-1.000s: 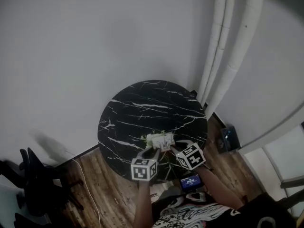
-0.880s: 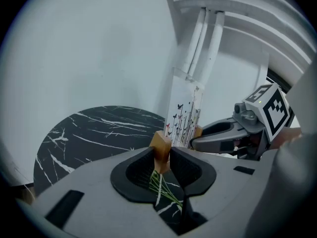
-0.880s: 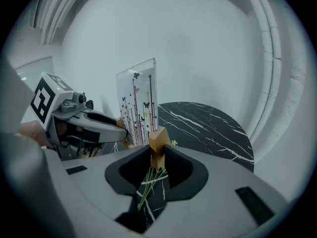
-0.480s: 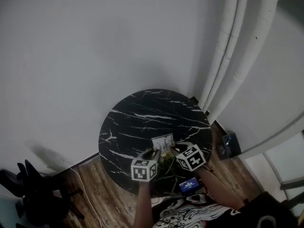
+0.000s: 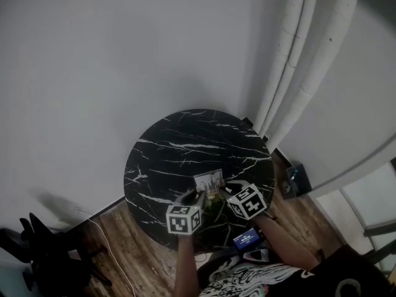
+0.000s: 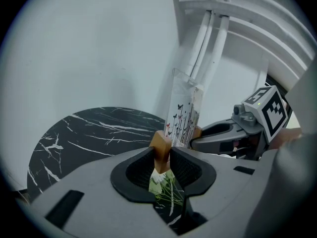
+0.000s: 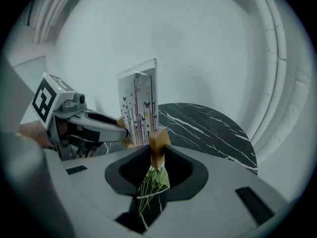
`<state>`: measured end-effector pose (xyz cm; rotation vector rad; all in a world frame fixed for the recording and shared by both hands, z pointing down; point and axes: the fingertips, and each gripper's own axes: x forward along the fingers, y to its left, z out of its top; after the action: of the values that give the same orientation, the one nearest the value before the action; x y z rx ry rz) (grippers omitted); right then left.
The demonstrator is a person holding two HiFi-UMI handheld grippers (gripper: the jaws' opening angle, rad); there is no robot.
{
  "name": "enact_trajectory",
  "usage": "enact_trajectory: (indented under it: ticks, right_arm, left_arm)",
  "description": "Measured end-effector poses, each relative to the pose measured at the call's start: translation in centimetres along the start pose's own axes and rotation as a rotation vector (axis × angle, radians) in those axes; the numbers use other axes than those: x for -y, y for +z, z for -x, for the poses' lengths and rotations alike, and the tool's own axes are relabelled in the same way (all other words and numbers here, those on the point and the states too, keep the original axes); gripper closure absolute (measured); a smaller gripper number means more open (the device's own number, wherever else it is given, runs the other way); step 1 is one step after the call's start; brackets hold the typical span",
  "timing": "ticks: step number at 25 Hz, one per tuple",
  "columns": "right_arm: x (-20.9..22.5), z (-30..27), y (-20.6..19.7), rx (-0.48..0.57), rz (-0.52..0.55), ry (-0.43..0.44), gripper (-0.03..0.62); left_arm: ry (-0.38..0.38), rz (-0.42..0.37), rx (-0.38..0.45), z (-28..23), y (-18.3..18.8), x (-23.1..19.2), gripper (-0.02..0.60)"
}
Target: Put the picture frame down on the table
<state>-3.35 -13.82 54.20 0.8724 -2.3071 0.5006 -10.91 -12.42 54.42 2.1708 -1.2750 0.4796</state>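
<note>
The picture frame (image 5: 208, 182) is a clear panel printed with butterflies and grass stems on a wooden base. It stands upright over the near edge of the round black marble table (image 5: 185, 147). My left gripper (image 5: 197, 197) is shut on the left end of the base, and my right gripper (image 5: 225, 193) is shut on the right end. In the left gripper view the wooden end (image 6: 160, 148) sits between the jaws and the panel (image 6: 184, 114) rises beyond. The right gripper view shows the other wooden end (image 7: 158, 144) pinched the same way. Whether the base touches the table is hidden.
White pipes (image 5: 297, 73) run down the wall at the right, behind the table. A dark chair (image 5: 37, 252) and a white cable (image 5: 117, 252) are on the wooden floor at the left. A small lit screen (image 5: 246, 239) and a dark box (image 5: 296, 179) lie on the floor at the right.
The frame has gone from lying nearly flat between the grippers to standing upright. Both grippers shifted a little farther over the table early on, then held still.
</note>
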Motion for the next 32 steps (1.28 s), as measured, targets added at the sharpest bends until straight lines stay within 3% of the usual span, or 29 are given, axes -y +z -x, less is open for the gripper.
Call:
enact_trajectory:
  ticks: [12,32]
  right_arm:
    - [0.7,0.7,1.0,0.035,0.0,-0.005,0.505]
    - [1.9,-3.7,3.4,0.014,0.017,0.056,0.505]
  left_arm:
    - [-0.005,-0.017,0.021,-0.1,1.3,0.5,0.474]
    - [0.031,0.014,-0.005,-1.9,2.7,-3.6,0.476]
